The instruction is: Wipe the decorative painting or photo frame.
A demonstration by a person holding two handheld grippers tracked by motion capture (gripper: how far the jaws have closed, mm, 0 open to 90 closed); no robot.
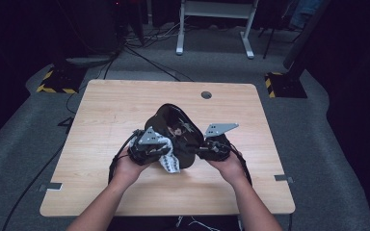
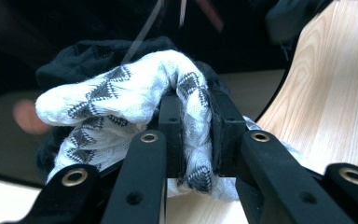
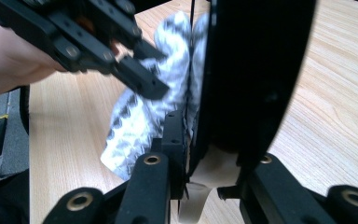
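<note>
Wooden surface (image 1: 106,125) carrying the work at its centre. Black bag (image 1: 173,126), held up with its mouth open; right gripper (image 3: 193,154) has its fingers pinching the bag's rim. Patterned white cloth (image 2: 121,100), pinched by the fingers of the left gripper (image 2: 196,140) at the bag's mouth. Judged stage: cloth partly in, most hanging outside; stuffing remains.
</note>
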